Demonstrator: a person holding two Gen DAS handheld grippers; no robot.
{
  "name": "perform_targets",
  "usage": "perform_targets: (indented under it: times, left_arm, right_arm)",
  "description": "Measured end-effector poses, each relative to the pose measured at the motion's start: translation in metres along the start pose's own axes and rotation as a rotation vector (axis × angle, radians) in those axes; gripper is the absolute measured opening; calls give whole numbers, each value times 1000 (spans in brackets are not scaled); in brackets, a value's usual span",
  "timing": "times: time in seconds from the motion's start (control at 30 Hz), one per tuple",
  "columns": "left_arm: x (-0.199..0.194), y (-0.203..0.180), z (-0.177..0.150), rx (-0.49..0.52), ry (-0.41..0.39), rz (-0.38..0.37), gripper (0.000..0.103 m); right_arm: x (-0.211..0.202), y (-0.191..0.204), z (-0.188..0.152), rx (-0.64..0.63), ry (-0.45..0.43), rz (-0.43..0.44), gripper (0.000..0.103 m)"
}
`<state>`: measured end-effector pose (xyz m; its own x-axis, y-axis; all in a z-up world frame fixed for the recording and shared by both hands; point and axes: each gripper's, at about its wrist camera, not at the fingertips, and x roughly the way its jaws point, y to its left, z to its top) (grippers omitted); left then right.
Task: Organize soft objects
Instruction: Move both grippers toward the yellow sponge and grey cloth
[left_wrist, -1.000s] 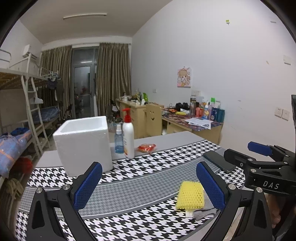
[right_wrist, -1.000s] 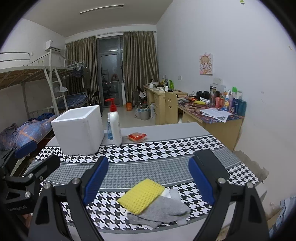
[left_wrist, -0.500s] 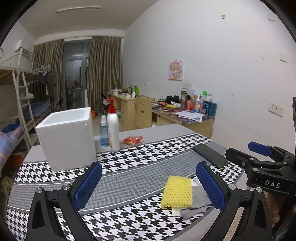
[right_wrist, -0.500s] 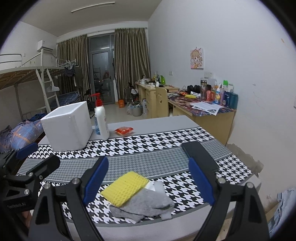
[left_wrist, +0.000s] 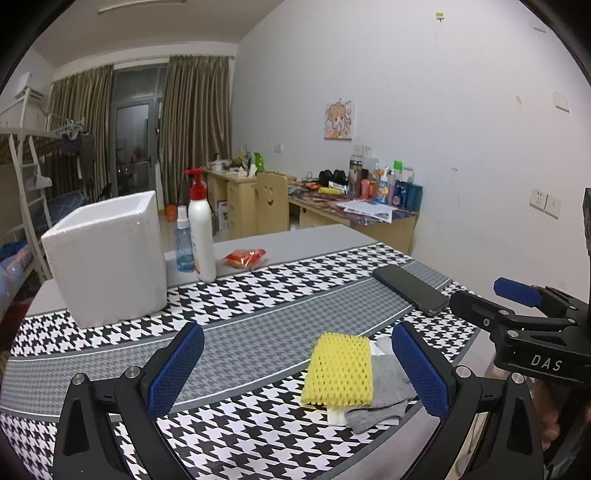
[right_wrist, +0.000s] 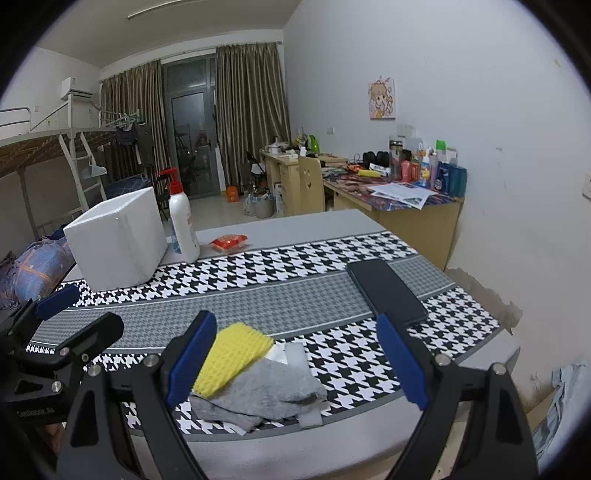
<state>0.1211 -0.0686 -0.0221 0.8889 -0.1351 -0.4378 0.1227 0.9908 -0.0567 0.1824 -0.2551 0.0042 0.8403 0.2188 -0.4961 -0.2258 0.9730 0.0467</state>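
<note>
Compared with half a second ago, both cameras sit closer to the pile of soft things at the near edge of the table (left_wrist: 317, 236), which now looms larger in each view, and the white foam box (left_wrist: 107, 258) has slid further toward the left of the left wrist picture. The left gripper (left_wrist: 295, 365) hangs above the cloth with its blue fingers spread wide and nothing between them; the yellow mesh sponge (left_wrist: 340, 371) lies just inside its right finger. The right gripper (right_wrist: 295, 358) is likewise spread wide and empty, its left finger crossing in front of the sponge's edge. The sponge rests on top of a grey cloth (right_wrist: 269, 387), with a white piece (right_wrist: 291, 354) showing beneath them, all near the table's front edge. A black-and-white houndstooth cloth (left_wrist: 258, 332) with a grey band covers the table; a black phone (right_wrist: 388, 291) lies on it toward the right. Behind stand the foam box, a white pump bottle (left_wrist: 201, 236), a small clear blue spray bottle (left_wrist: 183, 243) and an orange packet (left_wrist: 245, 257). Beyond are brown curtains (right_wrist: 251, 110), a bunk bed with a ladder (right_wrist: 55, 147), and a cluttered wooden desk (right_wrist: 406, 206) against the white wall.
</note>
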Motion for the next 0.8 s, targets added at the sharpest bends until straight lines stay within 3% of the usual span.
perform_targets:
  times: [0.8]
  left_arm:
    - [46, -21, -21, 42, 128, -33, 102]
  right_arm:
    - [27, -19, -18, 13, 89, 3, 91]
